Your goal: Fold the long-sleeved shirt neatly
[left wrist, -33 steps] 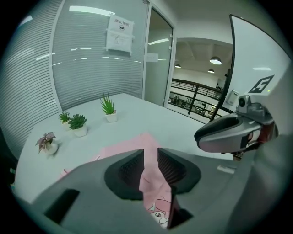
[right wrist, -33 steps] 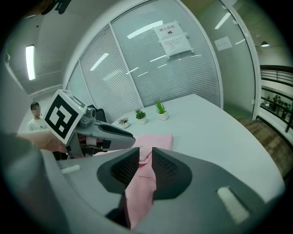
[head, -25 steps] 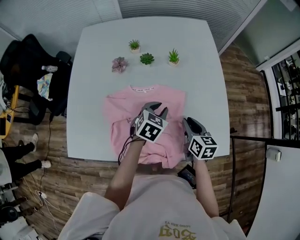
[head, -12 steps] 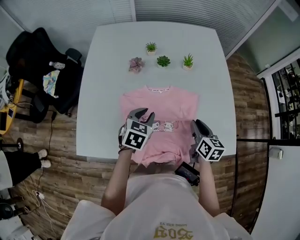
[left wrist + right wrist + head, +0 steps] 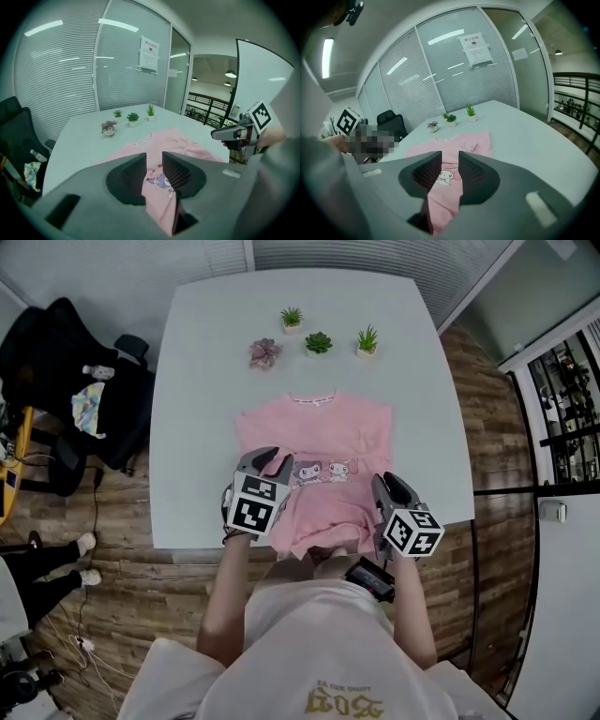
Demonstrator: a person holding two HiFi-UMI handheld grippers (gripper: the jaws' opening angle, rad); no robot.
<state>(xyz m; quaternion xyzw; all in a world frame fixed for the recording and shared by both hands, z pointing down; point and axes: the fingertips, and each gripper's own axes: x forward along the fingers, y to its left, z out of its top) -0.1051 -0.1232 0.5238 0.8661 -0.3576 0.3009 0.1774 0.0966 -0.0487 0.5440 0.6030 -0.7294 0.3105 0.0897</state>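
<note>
A pink long-sleeved shirt [image 5: 319,432] lies on the white table [image 5: 197,409], collar at the far side, cartoon prints across its middle. Its lower part hangs over the near table edge. My left gripper [image 5: 270,462] is at the shirt's lower left, and in the left gripper view [image 5: 153,164] pink cloth runs between its jaws and down under them. My right gripper [image 5: 384,482] is at the lower right, and in the right gripper view [image 5: 450,161] its jaws likewise hold a strip of the cloth [image 5: 445,197]. Both sleeves are hidden.
Three small green potted plants [image 5: 319,342] and a purplish one [image 5: 265,352] stand in a row at the table's far side. A black chair [image 5: 66,381] with clutter sits left of the table. Wooden floor surrounds the table, with glass walls beyond.
The left gripper has moved from the shirt's middle out to its left and toward the person, drawing cloth along. The cartoon prints now show. The right gripper drew back slightly.
</note>
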